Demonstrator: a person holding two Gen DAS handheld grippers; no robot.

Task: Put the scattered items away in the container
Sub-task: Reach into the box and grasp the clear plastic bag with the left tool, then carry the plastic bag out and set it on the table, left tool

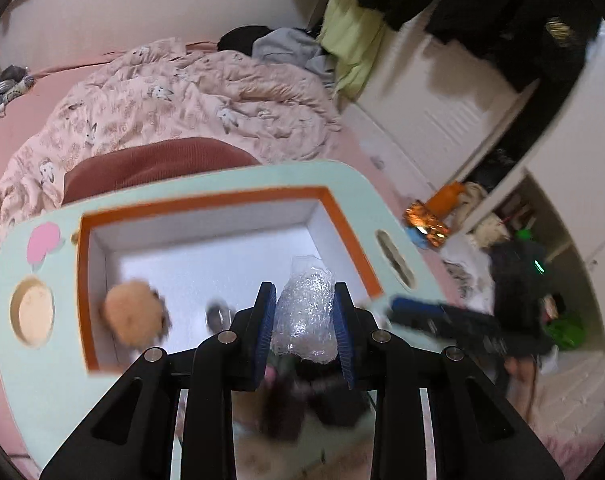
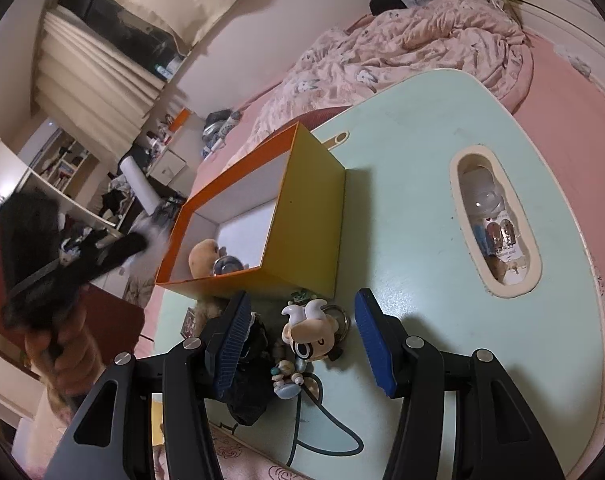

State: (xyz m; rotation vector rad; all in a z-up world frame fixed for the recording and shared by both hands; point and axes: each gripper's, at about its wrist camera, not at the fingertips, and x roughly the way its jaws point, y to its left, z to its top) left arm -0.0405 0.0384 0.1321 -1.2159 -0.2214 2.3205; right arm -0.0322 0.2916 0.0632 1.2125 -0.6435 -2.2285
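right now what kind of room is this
Most likely a bedroom. A rumpled pink quilt lies on a bed with pink sheets, clothes hang at a white wardrobe, and a curtain covers a window. The work goes on at a small mint table set on the bed.

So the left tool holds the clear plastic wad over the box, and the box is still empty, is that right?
Not empty. In the left wrist view the box already holds a tan plush ball; the left tool does hold the clear plastic wad over it.
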